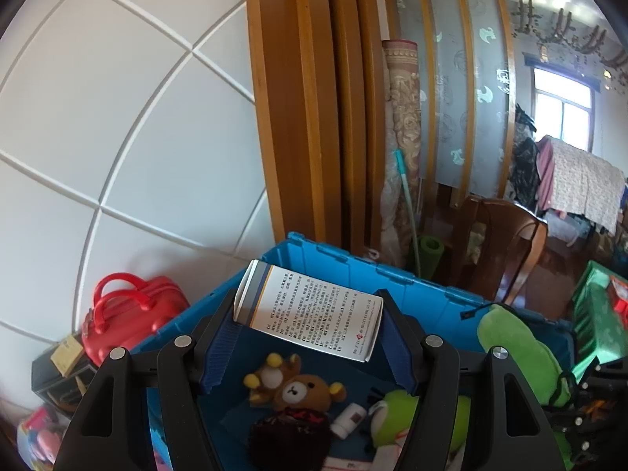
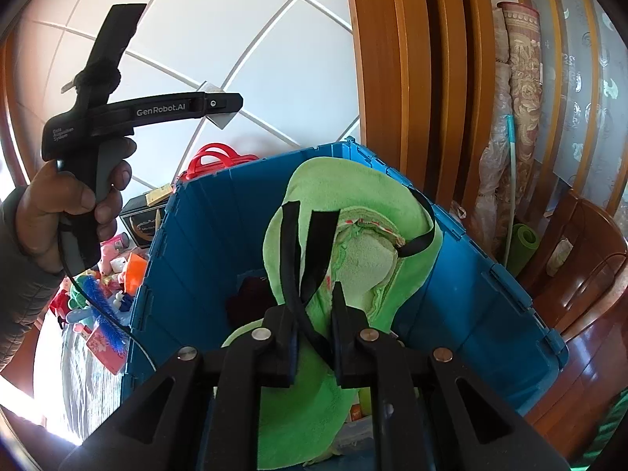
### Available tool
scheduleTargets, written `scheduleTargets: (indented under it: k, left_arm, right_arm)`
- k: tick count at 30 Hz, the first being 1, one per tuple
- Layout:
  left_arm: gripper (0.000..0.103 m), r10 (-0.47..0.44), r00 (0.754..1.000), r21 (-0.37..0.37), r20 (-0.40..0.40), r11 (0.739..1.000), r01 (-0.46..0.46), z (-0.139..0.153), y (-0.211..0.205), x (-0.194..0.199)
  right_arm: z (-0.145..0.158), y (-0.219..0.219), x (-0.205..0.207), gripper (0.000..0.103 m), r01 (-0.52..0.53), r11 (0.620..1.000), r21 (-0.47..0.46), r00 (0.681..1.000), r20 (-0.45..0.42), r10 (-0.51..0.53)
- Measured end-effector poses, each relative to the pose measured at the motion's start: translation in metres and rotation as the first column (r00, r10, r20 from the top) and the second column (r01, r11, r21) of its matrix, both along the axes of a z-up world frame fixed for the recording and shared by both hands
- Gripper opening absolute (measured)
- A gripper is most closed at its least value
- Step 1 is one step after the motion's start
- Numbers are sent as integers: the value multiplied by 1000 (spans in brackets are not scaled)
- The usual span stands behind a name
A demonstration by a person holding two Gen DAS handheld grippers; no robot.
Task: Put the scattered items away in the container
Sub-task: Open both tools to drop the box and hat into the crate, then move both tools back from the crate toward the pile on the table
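My left gripper (image 1: 310, 337) is shut on a white medicine box (image 1: 314, 314) with printed text and holds it above the open blue crate (image 1: 353, 263). Inside the crate lie a brown teddy bear (image 1: 298, 392), a small white bottle (image 1: 349, 418) and a green plush frog (image 1: 396, 412). My right gripper (image 2: 314, 325) is shut on a green plush eye mask (image 2: 345, 204) with black straps, held over the blue crate (image 2: 204, 235). The left gripper (image 2: 225, 112) shows in the right wrist view, gripped by a hand, with a corner of the box visible.
A red toy suitcase (image 1: 125, 318) and a black box (image 1: 59, 373) stand left of the crate. Several colourful toys (image 2: 106, 274) lie on a striped cloth. A wooden door frame (image 1: 306, 98), a wooden chair (image 1: 506, 235) and a green box (image 1: 600, 314) stand behind and to the right.
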State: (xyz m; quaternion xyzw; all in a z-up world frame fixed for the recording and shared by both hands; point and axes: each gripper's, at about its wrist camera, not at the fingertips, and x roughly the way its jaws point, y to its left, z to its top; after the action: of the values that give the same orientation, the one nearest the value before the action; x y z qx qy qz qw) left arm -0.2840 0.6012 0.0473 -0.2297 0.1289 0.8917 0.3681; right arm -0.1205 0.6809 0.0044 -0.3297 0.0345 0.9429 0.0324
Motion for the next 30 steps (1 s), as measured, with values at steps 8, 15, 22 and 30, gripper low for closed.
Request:
scheduleTargets:
  k: [8,15,22,30]
  left_arm:
    - [103,32,998,26,52,999,-33,-2,-11,-12]
    - [103,93,992,26,81,995,-95,-16,-50,-15]
    - [103,190,977,16,101,981,-193,-35,-114,1]
    - [103,310,944,-32,116,951,-309,-59,-200,28]
  right_arm:
    - [-1,-4,-3,103,2,1000,15,1000,-15,-2]
    - [0,-16,-7,103,-31,999,14,999,-12,32]
    - [4,-50,-13,103,-126,992,-6,991,-43,126]
    - [3,-122,-39,103,-291,957,8,956,-39,291]
